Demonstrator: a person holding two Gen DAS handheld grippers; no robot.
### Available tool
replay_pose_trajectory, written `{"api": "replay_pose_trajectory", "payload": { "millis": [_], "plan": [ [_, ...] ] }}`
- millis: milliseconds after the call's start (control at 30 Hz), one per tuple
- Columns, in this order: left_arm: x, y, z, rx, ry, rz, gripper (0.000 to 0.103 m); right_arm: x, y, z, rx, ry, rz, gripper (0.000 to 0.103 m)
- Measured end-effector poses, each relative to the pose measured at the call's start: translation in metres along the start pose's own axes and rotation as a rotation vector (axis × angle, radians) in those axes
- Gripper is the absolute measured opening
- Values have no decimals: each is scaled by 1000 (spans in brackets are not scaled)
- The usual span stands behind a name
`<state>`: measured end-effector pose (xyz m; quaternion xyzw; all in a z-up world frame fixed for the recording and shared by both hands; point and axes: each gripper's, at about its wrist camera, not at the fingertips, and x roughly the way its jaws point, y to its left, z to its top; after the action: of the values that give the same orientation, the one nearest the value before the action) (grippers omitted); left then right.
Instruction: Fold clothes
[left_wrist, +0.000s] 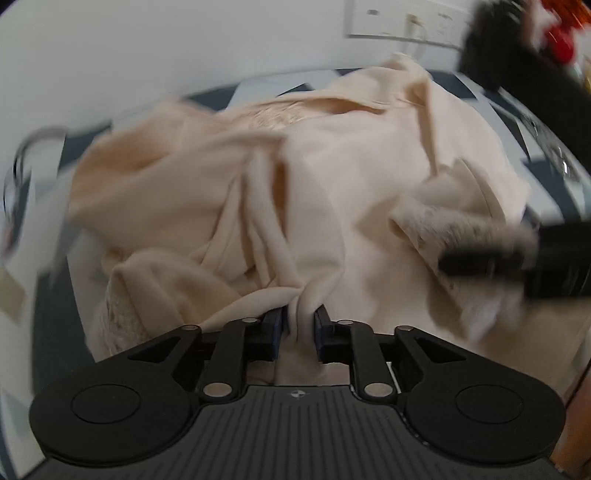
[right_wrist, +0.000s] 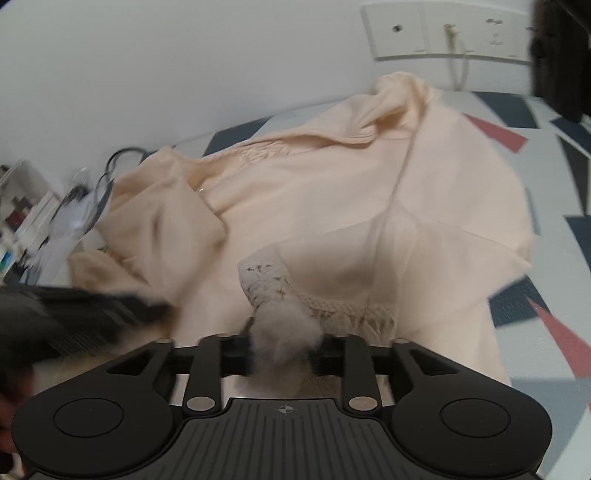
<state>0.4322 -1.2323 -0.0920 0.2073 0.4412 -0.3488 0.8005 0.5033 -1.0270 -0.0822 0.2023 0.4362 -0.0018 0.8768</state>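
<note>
A cream hooded sweatshirt (left_wrist: 317, 177) lies crumpled on a table with a blue, white and red geometric cloth (right_wrist: 561, 229). My left gripper (left_wrist: 299, 325) is shut on a bunched fold of its near edge. My right gripper (right_wrist: 284, 347) is shut on a fleecy, inside-out hem or cuff (right_wrist: 273, 291) of the same sweatshirt (right_wrist: 332, 192). The right gripper also shows blurred at the right of the left wrist view (left_wrist: 491, 258), and the left gripper shows blurred at the left of the right wrist view (right_wrist: 92, 306).
A white wall with a socket panel (right_wrist: 443, 33) and a cord stands behind the table. Cables and papers (right_wrist: 74, 206) lie at the table's left end. A dark object (left_wrist: 517, 55) stands at the back right.
</note>
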Motion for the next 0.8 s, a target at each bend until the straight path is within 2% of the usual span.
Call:
{"api": "replay_pose_trajectory", "payload": {
  "millis": [33, 100, 167, 233, 333, 400, 467, 533, 633, 667, 700, 733, 767, 800],
  "plan": [
    [-7, -1, 2, 2, -4, -2, 29, -5, 0, 7, -9, -6, 7, 46],
    [-31, 6, 3, -33, -47, -32, 54, -26, -6, 22, -11, -64, 27, 54],
    [-55, 16, -5, -68, -98, -40, 63, -53, -22, 35, 10, -132, 47, 55],
    [-77, 27, -18, -99, -137, -28, 63, -77, -40, 37, 41, -182, 32, 55],
    [-93, 36, -49, -113, -139, -43, 67, -100, -68, 18, 82, -198, -38, 56],
    [-97, 43, -71, -107, -129, -24, 73, -105, -84, -8, 110, -168, -108, 56],
    [-89, 51, -83, -129, -88, 30, 73, -99, -92, -34, 133, -109, -166, 55],
    [-80, 58, -90, -168, -86, 81, 73, -90, -96, -58, 145, -52, -217, 55],
    [-67, 68, -99, -226, -83, 158, 65, -76, -87, -82, 90, -33, -308, 53],
    [-62, 71, -102, -246, -82, 184, 56, -71, -84, -87, 72, -29, -332, 47],
    [-58, 74, -105, -265, -81, 208, 39, -68, -82, -91, 71, -26, -347, 41],
    [-54, 77, -108, -286, -64, 176, 27, -66, -81, -94, 78, -43, -356, 38],
    [-55, 78, -112, -306, -72, 153, 14, -66, -80, -96, 83, -53, -359, 30],
    [-57, 75, -113, -298, -65, 154, 9, -67, -79, -98, 87, -57, -352, 13]
  ]
}}
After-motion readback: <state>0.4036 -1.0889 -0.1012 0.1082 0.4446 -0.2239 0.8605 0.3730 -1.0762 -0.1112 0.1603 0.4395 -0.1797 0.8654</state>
